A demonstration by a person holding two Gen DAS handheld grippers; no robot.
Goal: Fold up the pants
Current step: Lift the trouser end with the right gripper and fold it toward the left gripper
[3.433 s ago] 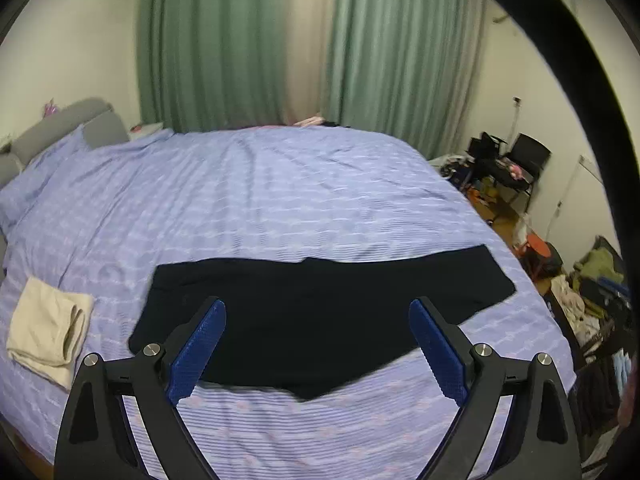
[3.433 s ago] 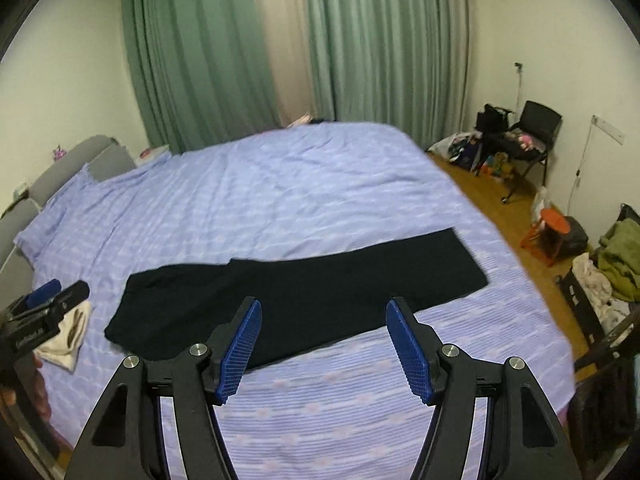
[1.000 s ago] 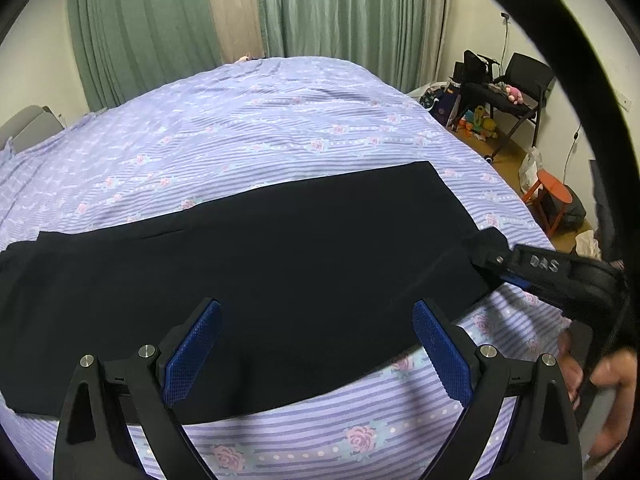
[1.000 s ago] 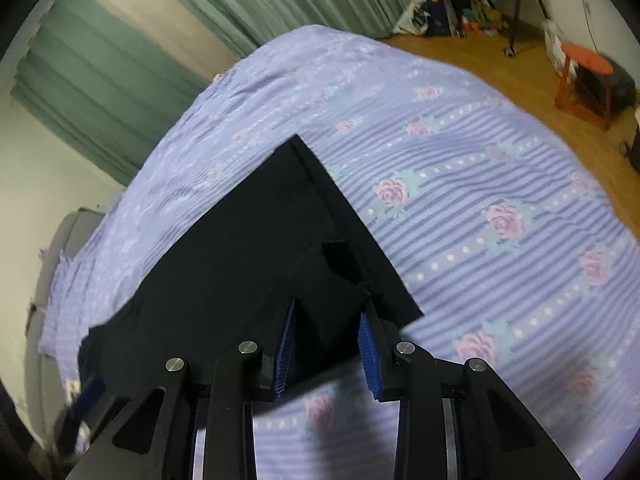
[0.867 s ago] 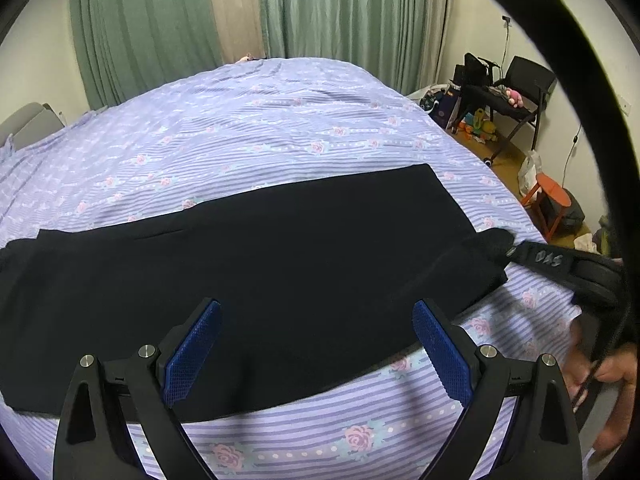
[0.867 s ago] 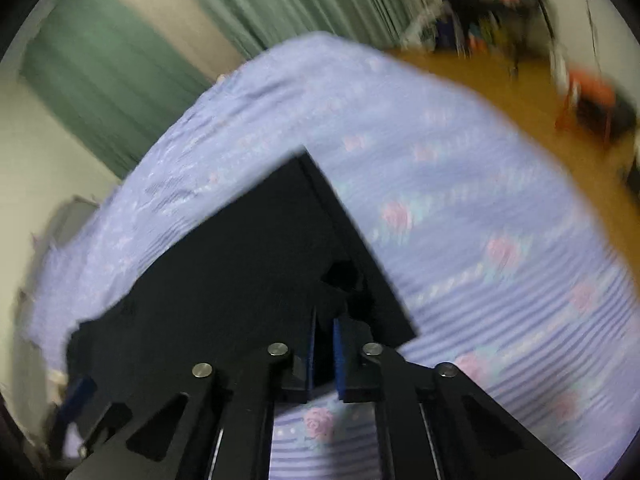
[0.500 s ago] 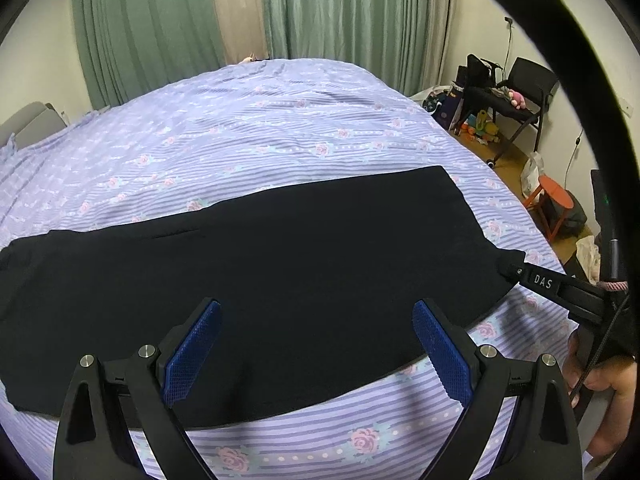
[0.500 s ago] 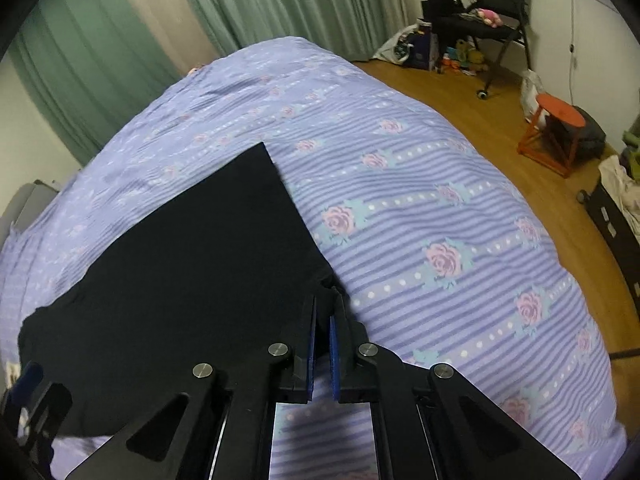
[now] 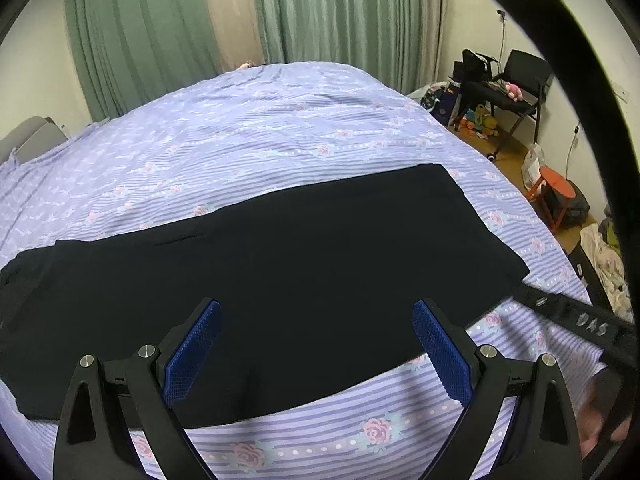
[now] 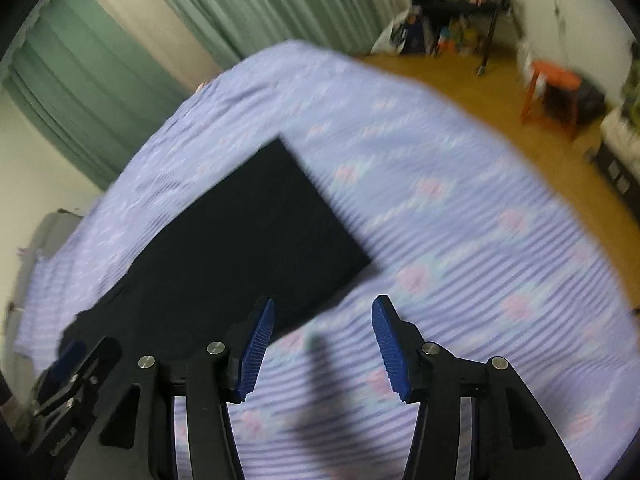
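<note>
Across the middle of the left wrist view, the black pants [image 9: 280,264] lay flat on a bed [image 9: 280,128] covered in lilac striped bedding with pink roses. They ran from the left edge of the frame to a squared leg end at right of centre. The left gripper [image 9: 316,344] sat at the bottom of the frame with its blue pads spread wide, nothing between them, over the near edge of the pants. At the lower right, the right gripper [image 9: 576,316] reached in as a dark bar with pale lettering, its tip just beside the near corner of the leg end; whether it touched the fabric could not be told from this view. Green curtains [image 9: 160,40] filled the top of the frame, and a black chair [image 9: 524,76] and an orange stool [image 9: 556,188] stood on the floor at the right.

Toward the bottom of the right wrist view, which was blurred, the right gripper [image 10: 323,344] showed its blue pads parted with only bedding between them. The pants [image 10: 240,248] lay in the centre and left of the frame, the leg end's near corner above the pads and apart from them. The left gripper [image 10: 68,376] appeared at the lower left edge, over the darker far part of the pants. The orange stool [image 10: 552,84] stood on the wood floor [image 10: 480,92] at the upper right.
</note>
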